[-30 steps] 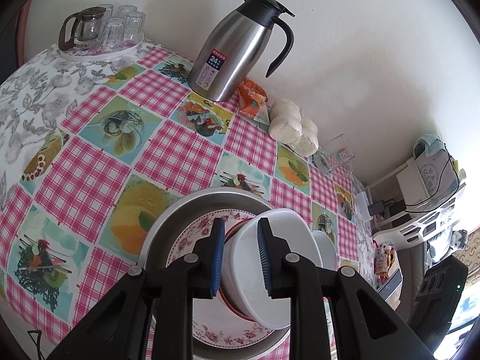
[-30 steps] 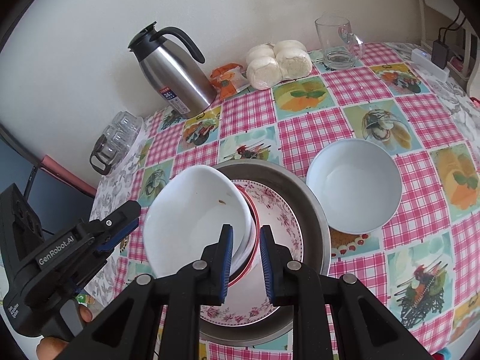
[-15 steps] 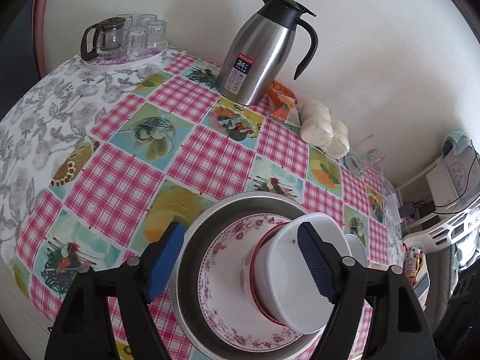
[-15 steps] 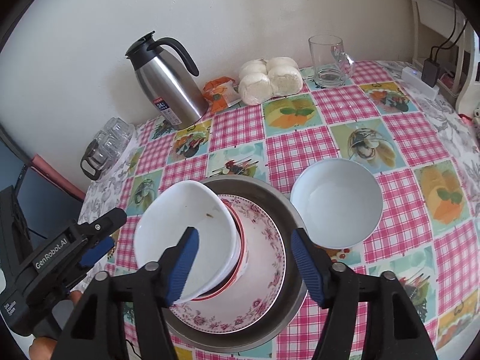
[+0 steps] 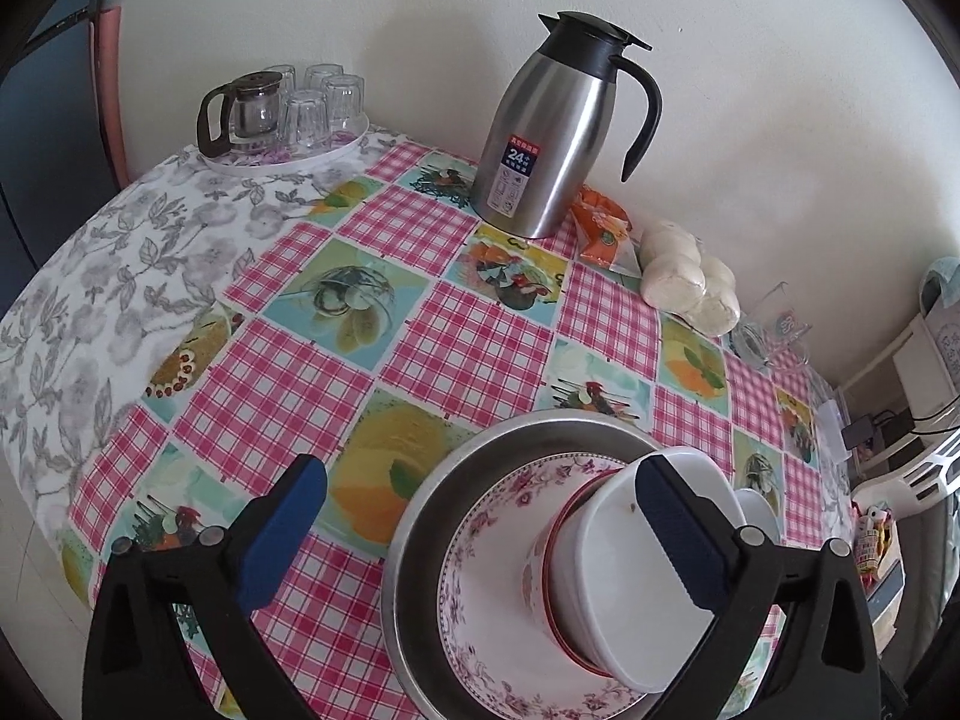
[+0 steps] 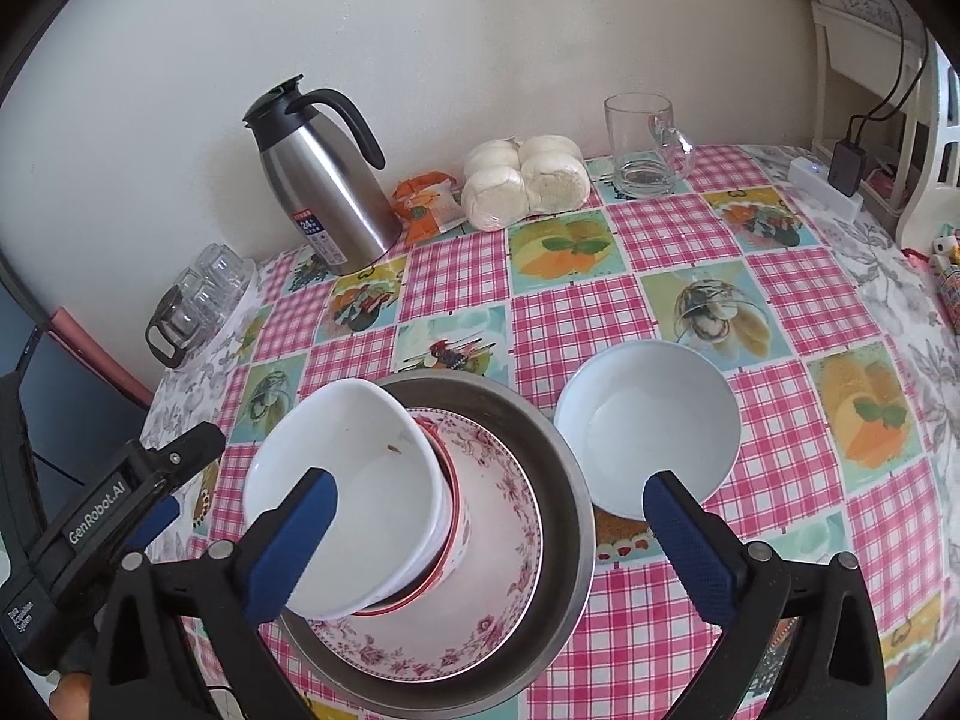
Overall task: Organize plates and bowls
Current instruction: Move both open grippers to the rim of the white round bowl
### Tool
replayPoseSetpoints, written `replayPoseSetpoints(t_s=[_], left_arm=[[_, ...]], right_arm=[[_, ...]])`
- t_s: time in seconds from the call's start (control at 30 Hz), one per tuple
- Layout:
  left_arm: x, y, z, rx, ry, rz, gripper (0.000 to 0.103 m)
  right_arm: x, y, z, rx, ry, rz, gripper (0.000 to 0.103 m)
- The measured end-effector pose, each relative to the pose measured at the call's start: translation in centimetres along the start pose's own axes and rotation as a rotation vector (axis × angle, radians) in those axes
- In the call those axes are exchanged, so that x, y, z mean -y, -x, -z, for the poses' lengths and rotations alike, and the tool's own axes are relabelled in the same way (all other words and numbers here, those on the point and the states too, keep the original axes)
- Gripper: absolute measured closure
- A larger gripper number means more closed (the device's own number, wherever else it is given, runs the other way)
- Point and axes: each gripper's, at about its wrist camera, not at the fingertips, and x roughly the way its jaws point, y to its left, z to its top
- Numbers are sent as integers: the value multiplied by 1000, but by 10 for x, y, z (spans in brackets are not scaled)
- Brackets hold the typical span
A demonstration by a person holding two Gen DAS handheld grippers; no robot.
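Both claws are opening wide, and neither pinches anything. The left claw (image 5: 480, 531) hangs over the metal basin (image 5: 420, 516), with 1 pad near the rim of the white bowl (image 5: 624, 588) but not pressing it. The right claw (image 6: 489, 534) straddles the same stack, pads clear of the crockery.

The white bowl sits nested in a red-rimmed bowl (image 6: 453, 516), and the pair leans sideways on the floral plate (image 6: 504, 540) inside the basin — tilted, not seated flat. A 2nd white bowl (image 6: 648, 426) stands alone on the table (image 6: 564, 312), just beside the basin's rim.

The lean is the risk. With nothing gripping them, the 2 nested bowls could slide across the glazed plate or roll against the basin wall, and a nudge from either wide-spread pad might tip them out. Reaching for the lone bowl, the right claw may clip the basin's edge, since the 2 sit so close. A dark speck inside the tilted bowl suggests residue — that surface may be slick to grip.
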Motion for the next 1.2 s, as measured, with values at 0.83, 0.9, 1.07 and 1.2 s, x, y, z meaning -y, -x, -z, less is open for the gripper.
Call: replayPoseSetpoints(t_s=[0.83,0.9,1.07,1.2], left_arm=[[163,16,27,60,-386,235,1],[176,10,32,48,-422,228,1],[197,-11,42,-3,-471,225,2],[208,-28,49,-51,-472,233,11]], right_arm=[[142,-12,-18,4,-254,110,3],[152,-21,-15,-18,-277,108,11],[166,-38,-9,-63,-309,103,20],[169,-47,-7,-83,-311,85,30]])
